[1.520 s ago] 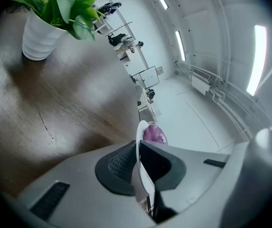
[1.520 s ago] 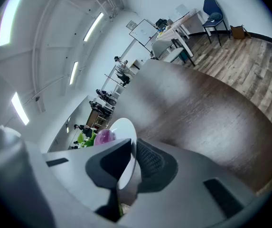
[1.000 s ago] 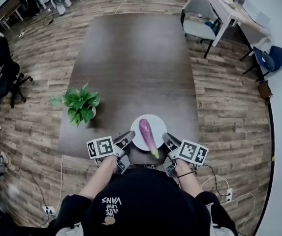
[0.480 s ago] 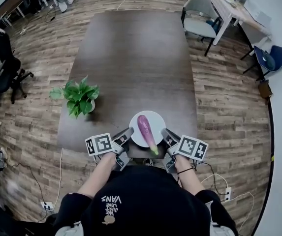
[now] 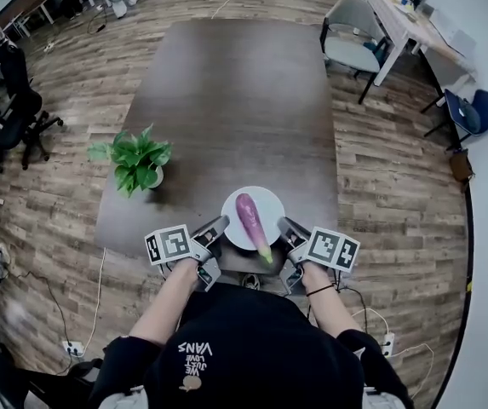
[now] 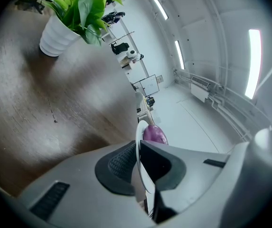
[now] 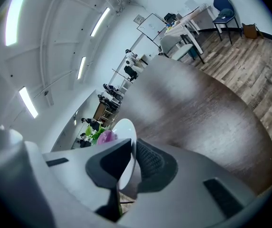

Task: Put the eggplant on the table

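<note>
- I hold a white plate with both tools. My left gripper is clamped on its rim at 8 o'clock, and my right gripper is clamped on the rim at 4 o'clock.
- I judge that the two opposite grips keep the plate level, so its load cannot roll.
- The eggplant lies lengthwise on the plate, green stem end toward me. Neither gripper touches it.
- The plate is at 6 o'clock on the dark table, at its near edge. I cannot tell whether it rests there or hovers.
- A potted plant stands at 10 o'clock from the plate, well apart.
</note>
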